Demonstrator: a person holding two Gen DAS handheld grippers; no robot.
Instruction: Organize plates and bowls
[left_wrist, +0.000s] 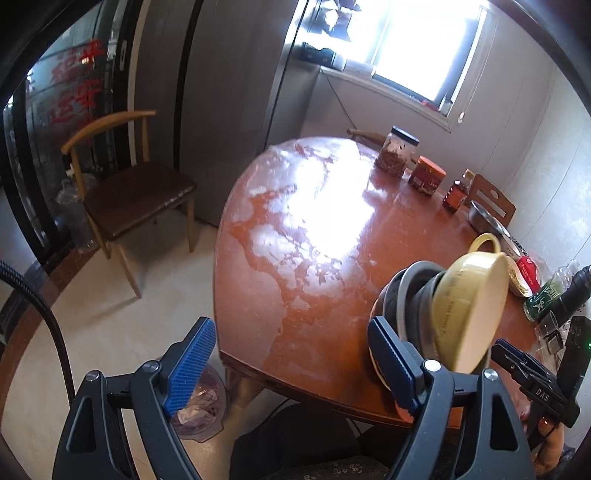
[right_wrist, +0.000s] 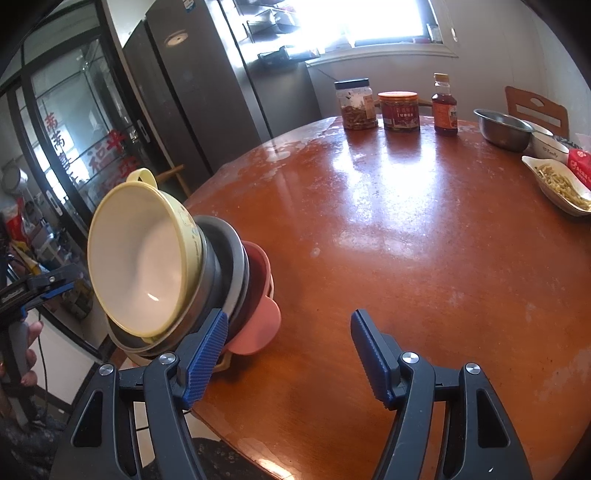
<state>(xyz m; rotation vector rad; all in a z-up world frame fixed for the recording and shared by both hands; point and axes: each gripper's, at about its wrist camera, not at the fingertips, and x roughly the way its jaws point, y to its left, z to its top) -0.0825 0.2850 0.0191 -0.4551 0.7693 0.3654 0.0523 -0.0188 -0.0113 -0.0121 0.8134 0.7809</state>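
Bowls sit nested in a tilted stack at the table's near left edge, a yellow bowl foremost, a pink bowl rearmost. Both grippers, left and right, have fingers spread, empty, beside the stack. Jars and a steel bowl line the far edge.
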